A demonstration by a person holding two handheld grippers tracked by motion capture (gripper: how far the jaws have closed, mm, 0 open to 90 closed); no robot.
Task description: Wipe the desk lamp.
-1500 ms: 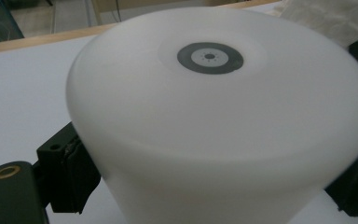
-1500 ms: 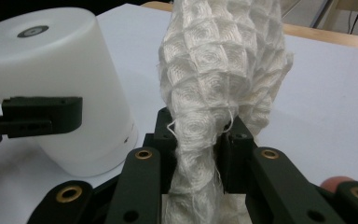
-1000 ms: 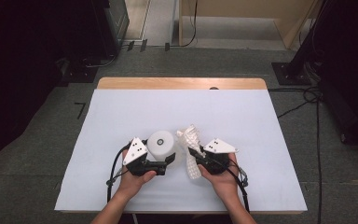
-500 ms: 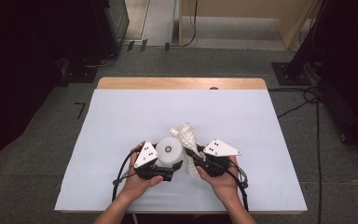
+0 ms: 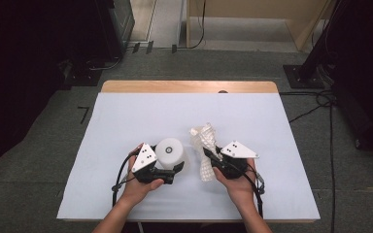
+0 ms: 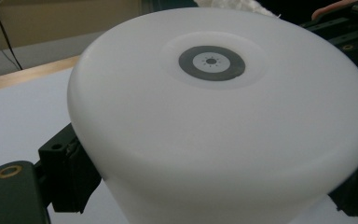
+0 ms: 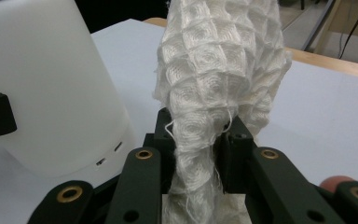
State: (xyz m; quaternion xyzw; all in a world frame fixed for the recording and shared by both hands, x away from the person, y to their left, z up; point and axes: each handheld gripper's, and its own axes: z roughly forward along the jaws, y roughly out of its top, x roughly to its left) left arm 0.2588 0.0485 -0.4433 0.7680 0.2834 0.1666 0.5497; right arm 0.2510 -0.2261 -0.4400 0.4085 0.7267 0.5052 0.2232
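Observation:
A white round device with a dark ring on its top is near the front middle of the white table. My left gripper is shut on its body, with one black pad pressing each side. Just to its right, my right gripper is shut on a white waffle-weave cloth. The cloth stands up in a bunch above the jaws and hangs down below them. In the right gripper view the device stands close on the left of the cloth.
The table's wooden back edge shows beyond the white cover. Cables and dark equipment stands are on the grey floor around it. The person's hands come in from the front edge.
Half a second ago the device was tipped toward the cloth and showed its ringed top. It is now back to the left and more upright. The cloth has shifted slightly to the right.

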